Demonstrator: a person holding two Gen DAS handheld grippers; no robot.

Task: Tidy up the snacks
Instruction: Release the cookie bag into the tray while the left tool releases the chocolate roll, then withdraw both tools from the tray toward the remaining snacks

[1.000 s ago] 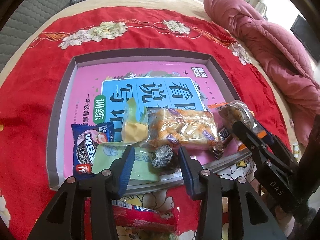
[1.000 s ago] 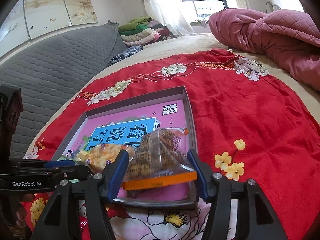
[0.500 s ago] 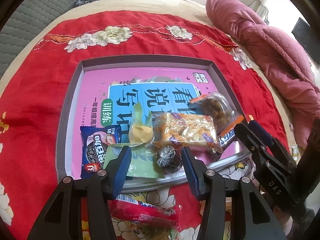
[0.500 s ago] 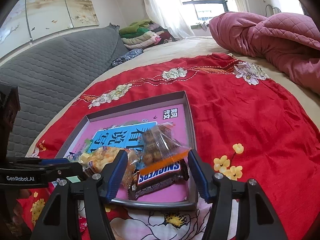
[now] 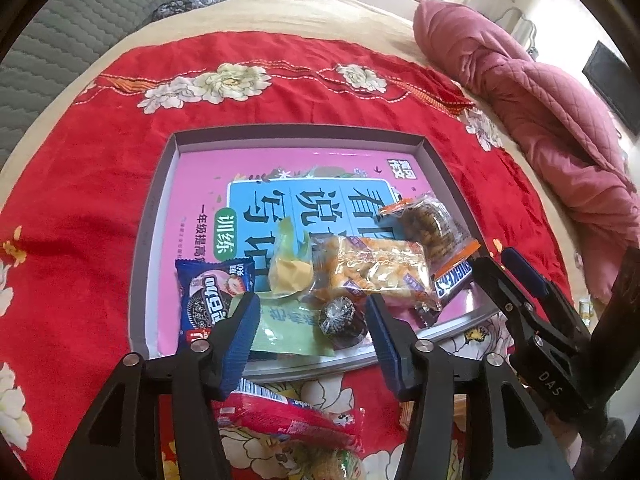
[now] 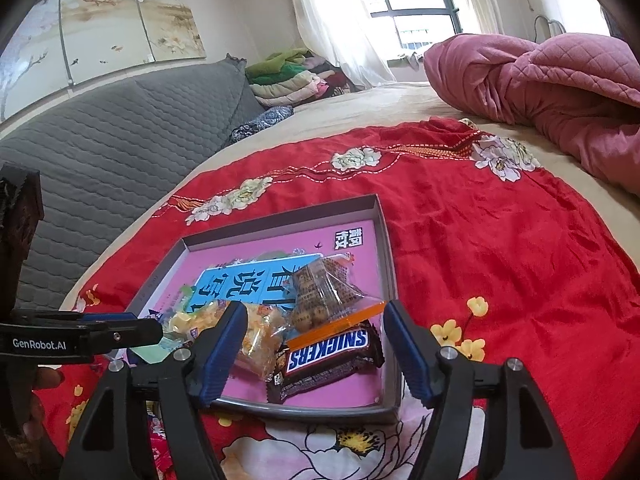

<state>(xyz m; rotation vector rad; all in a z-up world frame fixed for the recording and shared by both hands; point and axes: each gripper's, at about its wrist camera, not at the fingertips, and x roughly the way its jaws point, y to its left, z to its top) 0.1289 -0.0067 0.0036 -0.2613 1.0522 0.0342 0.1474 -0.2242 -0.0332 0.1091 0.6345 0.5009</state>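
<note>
Between the opening, empty left tongs (image 5: 312, 332): dark candy (image 5: 340, 317), loose; could roll off tray (image 5: 160, 208). Right tongs (image 6: 312, 344) opening, empty too.

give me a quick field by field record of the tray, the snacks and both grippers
surface: red flowered cloth on a bed
tray: grey box lid lined with a pink book cover
in tray: Oreo pack, green packet, dark round sweet, yellow candy, cracker pack, Snickers bar, clear bag of cookies
outside tray: red packet, near edge
left gripper: jaws opening, nothing gripped
right gripper: jaws opening, nothing gripped
</note>
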